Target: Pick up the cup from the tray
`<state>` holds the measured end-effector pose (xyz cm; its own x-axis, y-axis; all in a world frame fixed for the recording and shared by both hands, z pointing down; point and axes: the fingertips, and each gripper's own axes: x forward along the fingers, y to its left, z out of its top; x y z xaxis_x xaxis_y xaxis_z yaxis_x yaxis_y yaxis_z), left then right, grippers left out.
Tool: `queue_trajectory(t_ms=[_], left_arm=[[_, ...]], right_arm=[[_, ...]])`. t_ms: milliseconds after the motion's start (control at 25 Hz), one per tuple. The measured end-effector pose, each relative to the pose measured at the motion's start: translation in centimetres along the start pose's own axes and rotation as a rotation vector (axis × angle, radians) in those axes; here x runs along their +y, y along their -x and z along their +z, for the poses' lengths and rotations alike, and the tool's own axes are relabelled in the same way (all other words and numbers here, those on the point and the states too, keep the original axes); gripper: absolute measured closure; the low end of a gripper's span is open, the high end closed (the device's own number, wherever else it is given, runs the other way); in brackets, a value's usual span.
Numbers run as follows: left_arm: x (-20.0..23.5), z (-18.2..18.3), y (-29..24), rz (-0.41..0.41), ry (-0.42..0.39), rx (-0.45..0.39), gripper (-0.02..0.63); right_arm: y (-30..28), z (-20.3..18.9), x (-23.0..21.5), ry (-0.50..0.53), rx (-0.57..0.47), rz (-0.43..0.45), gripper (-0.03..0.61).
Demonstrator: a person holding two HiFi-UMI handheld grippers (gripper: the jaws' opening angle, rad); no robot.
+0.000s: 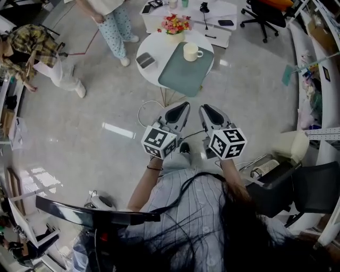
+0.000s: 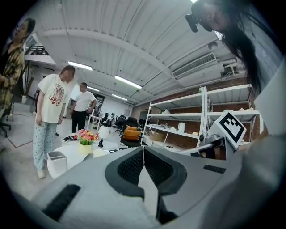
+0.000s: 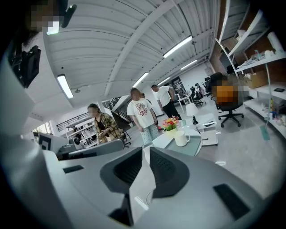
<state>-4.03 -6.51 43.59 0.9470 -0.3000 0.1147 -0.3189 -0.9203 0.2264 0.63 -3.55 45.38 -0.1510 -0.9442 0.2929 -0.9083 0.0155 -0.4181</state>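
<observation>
**Both tongs closed and empty, short of the round table; cup on the tray**

A wide workroom with a pale glossy floor and a ribbed white ceiling holds a round white table, which serves here as the fixed point. In the left gripper view, long white shelving runs along the brick wall to the right of the table. Two people stand beyond the table's left side: one in patterned trousers close to its edge, another in a plaid shirt farther out. A black office chair sits past the table's far right.

On the table a grey-green tray covers most of the right half, one corner hanging over the near rim. The left gripper and the right gripper are side by side, near the table's front edge and apart from it, both pointing toward it. Each pair of jaws is pressed together with nothing between them.

A pot of pink and yellow flowers stands at the table's far edge. The cream cup sits upright on the tray's far end, its handle to the right. A small grey box lies on the table's left part, just beside the tray.
</observation>
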Motion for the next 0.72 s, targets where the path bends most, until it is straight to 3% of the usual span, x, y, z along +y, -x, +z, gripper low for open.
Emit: queue_trajectory(t_ms=[720], left_arm=[[2.7, -0.5, -0.7, -0.004, 0.002, 0.024, 0.598]], right_arm=[[-3.1, 0.9, -1.0, -0.011, 0.006, -0.016, 0.511]])
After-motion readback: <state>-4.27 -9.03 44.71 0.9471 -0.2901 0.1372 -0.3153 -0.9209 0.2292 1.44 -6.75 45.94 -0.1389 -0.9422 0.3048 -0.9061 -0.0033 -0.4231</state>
